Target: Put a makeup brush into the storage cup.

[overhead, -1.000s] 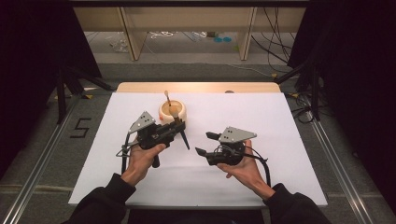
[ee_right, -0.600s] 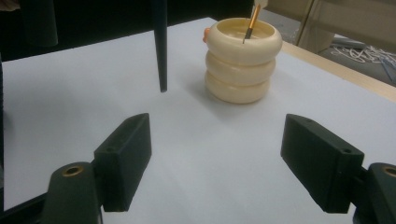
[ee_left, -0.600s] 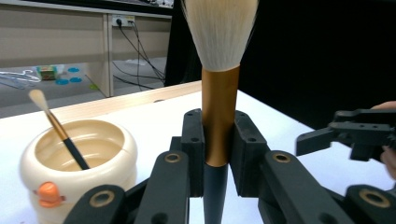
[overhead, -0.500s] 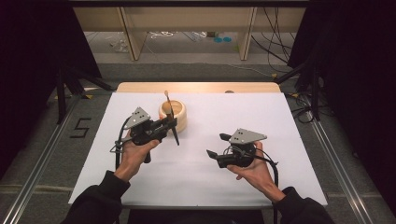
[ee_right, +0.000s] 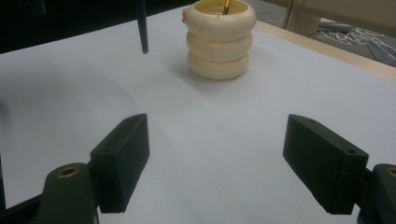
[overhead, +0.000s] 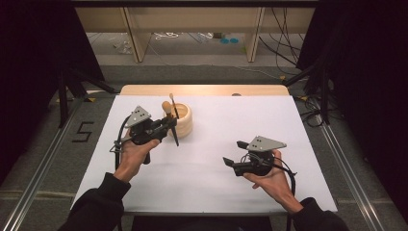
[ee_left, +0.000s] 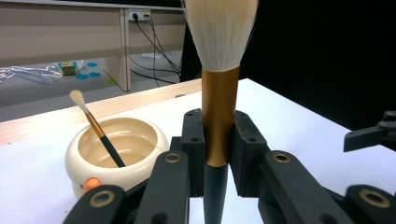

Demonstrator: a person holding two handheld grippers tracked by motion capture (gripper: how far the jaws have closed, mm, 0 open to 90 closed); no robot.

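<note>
High view: left gripper (overhead: 169, 129) clamped on a large brush (overhead: 171, 124), bristle end up, dark handle tip pointing down at the white table cover (overhead: 211, 183), held just beside the ribbed cream brush pot (overhead: 181, 119), on the pot's left. A thin brush (overhead: 172, 105) leans in the pot. Right gripper (overhead: 233, 155) sits well apart, right of and nearer than the pot, holding nothing. Left gripper view: jaws tight on the big brush's copper ferrule (ee_left: 219, 116), white bristles (ee_left: 219, 32) above; pot (ee_left: 116, 151) ahead-left of the jaws with the thin brush (ee_left: 98, 130) leaning in it. Right gripper view: right gripper (ee_right: 229, 168) jaws wide apart, nothing between; pot (ee_right: 221, 39) ahead, off the jaw line; dark handle tip (ee_right: 142, 28) hanging upper left, clear of the cover.
</note>
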